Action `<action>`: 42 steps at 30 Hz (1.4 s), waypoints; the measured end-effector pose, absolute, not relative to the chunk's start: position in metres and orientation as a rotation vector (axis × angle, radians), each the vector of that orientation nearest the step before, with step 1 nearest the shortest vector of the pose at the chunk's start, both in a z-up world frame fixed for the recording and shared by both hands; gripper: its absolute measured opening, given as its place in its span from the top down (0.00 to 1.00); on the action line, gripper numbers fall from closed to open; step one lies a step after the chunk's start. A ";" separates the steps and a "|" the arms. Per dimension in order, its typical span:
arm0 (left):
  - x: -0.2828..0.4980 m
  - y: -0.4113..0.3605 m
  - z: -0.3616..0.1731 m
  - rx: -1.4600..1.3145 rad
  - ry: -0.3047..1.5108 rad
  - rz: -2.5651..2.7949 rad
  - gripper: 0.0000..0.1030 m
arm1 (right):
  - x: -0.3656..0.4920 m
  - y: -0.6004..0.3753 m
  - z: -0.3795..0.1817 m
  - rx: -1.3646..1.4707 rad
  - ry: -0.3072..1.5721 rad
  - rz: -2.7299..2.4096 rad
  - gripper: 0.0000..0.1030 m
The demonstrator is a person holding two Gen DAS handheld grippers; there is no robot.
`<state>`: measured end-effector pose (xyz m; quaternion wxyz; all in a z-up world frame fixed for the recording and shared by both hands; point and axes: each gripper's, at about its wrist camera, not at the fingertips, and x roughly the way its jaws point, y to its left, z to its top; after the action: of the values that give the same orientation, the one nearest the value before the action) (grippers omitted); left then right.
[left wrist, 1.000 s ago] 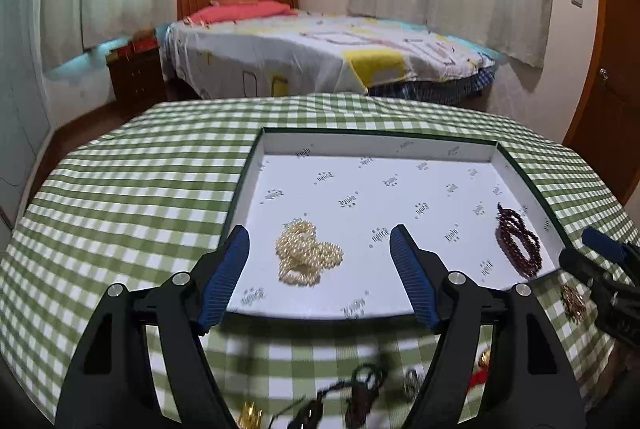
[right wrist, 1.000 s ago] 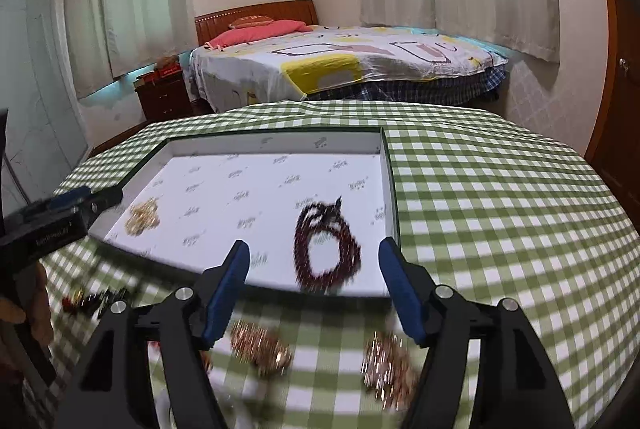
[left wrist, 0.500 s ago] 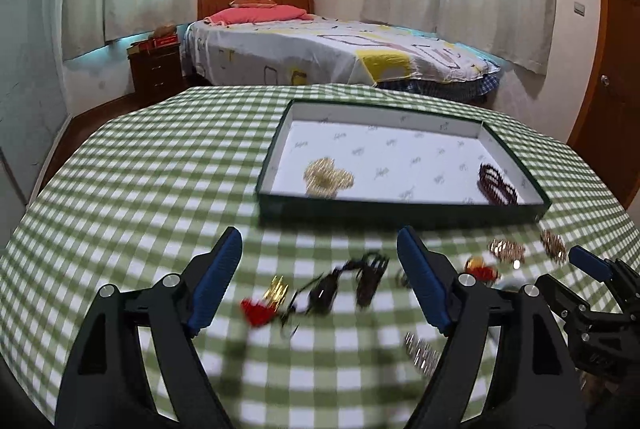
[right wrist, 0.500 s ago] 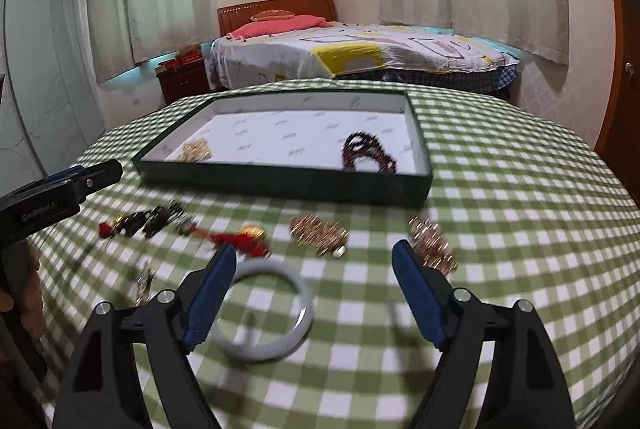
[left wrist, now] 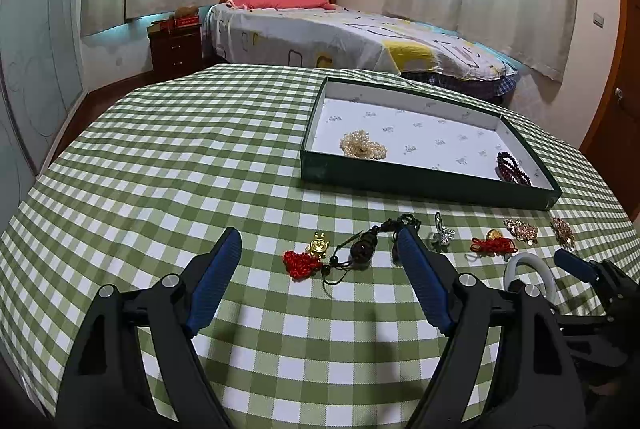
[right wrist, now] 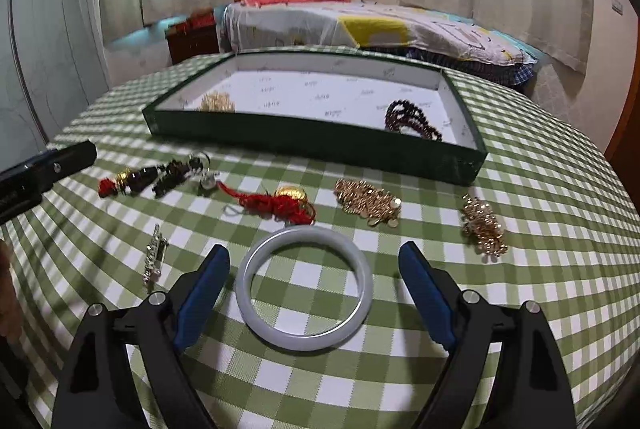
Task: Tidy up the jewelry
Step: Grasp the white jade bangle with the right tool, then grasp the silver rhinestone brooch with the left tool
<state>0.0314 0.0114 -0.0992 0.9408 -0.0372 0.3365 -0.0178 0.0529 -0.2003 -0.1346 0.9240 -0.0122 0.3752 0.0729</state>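
Round table [left wrist: 168,165] covered in green-and-white gingham cloth, weave visible at close range. Behind it, at 12 o'clock in both views, a bed [left wrist: 360,41] with patterned spread, a red pillow and a wooden headboard.

Tray [right wrist: 320,145]: shallow rectangular box, dark green matte outer walls, white printed paper lining. In the left wrist view it sits at 1 o'clock. Inside it, a bunched strand of cream pearls [left wrist: 362,145] lies toward the tray's left end, and a coil of dark red round beads [right wrist: 412,119] lies at its right end, well apart from the pearls.

Left gripper [left wrist: 320,261]: black plastic arms, blue ribbed pads, jaws spread wide and empty, held above the cloth.

Right gripper [right wrist: 314,283]: same build, jaws spread wide, holding nothing. A pale, smooth, glossy bangle [right wrist: 305,293] lies flat on the cloth between the pads, touching neither.

Loose pieces on the cloth, in a row in front of the tray, right wrist view:
- Red knotted cord with gold charm [right wrist: 280,203], at 12 o'clock of the bangle.
- Gold chain cluster [right wrist: 368,201], at 1 o'clock.
- Second gold cluster [right wrist: 482,223], at 2 o'clock.
- Dark beaded pendant with red tassel [right wrist: 148,179], at 10 o'clock.
- Slim silver rhinestone clip [right wrist: 154,259], at 9 o'clock.
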 end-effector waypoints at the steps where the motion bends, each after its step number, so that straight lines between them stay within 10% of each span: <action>1: 0.031 0.011 -0.099 -0.076 0.687 -0.039 0.24 | 0.054 -0.199 -0.136 -0.031 0.779 0.147 0.19; 32: 0.029 -0.063 -0.130 0.063 0.819 -0.178 0.24 | 0.041 -0.243 -0.133 0.091 0.778 0.134 0.33; 42: 0.028 -0.055 -0.133 0.048 0.851 -0.185 0.50 | 0.040 -0.244 -0.133 0.099 0.775 0.140 0.33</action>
<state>0.0277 -0.0549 -0.1329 0.9064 0.0234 0.4122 -0.0896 0.0404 -0.2444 -0.1327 0.9223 0.0484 0.3774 0.0680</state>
